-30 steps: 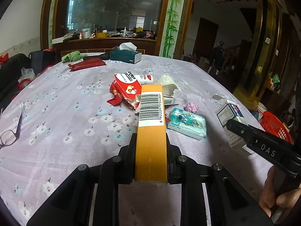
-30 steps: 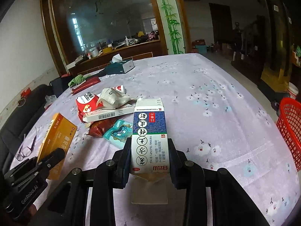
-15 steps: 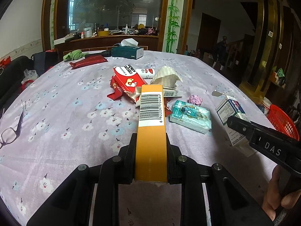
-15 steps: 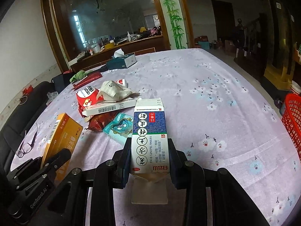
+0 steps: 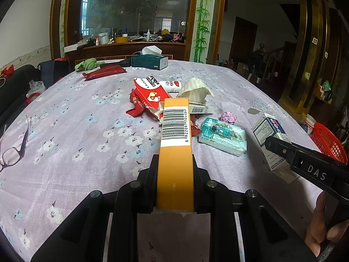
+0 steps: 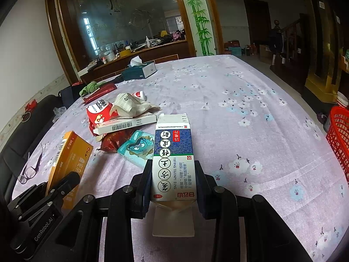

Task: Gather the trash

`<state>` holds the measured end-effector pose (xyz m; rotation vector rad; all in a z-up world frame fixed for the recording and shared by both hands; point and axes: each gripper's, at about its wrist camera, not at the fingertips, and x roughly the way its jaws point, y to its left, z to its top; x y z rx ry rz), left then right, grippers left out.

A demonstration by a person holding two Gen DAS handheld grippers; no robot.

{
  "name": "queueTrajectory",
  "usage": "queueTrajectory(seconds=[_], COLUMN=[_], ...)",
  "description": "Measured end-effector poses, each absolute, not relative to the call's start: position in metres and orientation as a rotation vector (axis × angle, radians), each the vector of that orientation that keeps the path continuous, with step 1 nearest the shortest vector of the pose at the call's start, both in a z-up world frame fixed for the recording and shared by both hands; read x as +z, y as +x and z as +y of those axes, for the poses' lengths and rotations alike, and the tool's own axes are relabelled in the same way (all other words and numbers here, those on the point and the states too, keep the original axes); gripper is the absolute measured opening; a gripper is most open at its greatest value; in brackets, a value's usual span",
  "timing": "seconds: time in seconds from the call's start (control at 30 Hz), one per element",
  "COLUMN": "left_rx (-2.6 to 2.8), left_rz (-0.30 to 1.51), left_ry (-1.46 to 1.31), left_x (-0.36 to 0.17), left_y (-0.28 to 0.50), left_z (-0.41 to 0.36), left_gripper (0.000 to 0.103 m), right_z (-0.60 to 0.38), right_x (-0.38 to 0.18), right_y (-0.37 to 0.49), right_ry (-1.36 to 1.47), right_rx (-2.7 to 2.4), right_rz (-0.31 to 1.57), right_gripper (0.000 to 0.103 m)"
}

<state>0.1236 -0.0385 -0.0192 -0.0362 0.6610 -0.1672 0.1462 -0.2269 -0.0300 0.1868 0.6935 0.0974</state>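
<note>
Transport step is being run, by the look of it: both grippers are loaded and trash is being carried above the table (image 6: 250, 91). An orange box (image 5: 175, 152) is being pinched edge-on by the left gripper (image 5: 175, 170), jaws pressed against its two broad faces, barcode side up and its far end projecting well past the fingertips. A blue-and-white carton (image 6: 173, 159) is being clamped by the right gripper (image 6: 173, 174) about its lower half, open flap end pointing away from the camera.

Both boxes are being held clear of the tablecloth, near the table's near edge. The remaining pile is being left at mid-table: a red packet (image 5: 148, 91), crumpled paper (image 5: 195, 87), a flat white box (image 6: 126, 124), a teal tissue pack (image 5: 223, 135) and a pink wad (image 5: 228, 117).

A red basket (image 6: 340, 137) is being seen off the table's right edge; it is being taken as the likely bin. Next move is being judged as a swing rightward over that edge, with release only once each box is above the basket. Eyeglasses (image 5: 13, 150) at the left edge are being treated as non-trash.
</note>
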Motion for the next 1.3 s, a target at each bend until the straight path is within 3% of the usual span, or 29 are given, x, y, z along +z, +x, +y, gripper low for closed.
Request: queueTrajectory(seconds=[1.3], left_rx=[-0.165], left_rz=[0.66], left_ry=[-0.037], left_x=[-0.0193], left_y=[0.1233], left_z=[-0.0381], left_gripper=[0.023], right_z=[-0.228], right_x=[-0.027], right_y=[0.1422], right_ry=[0.19], right_rx=[0.089], right_rz=[0.687], right_gripper=[0.037])
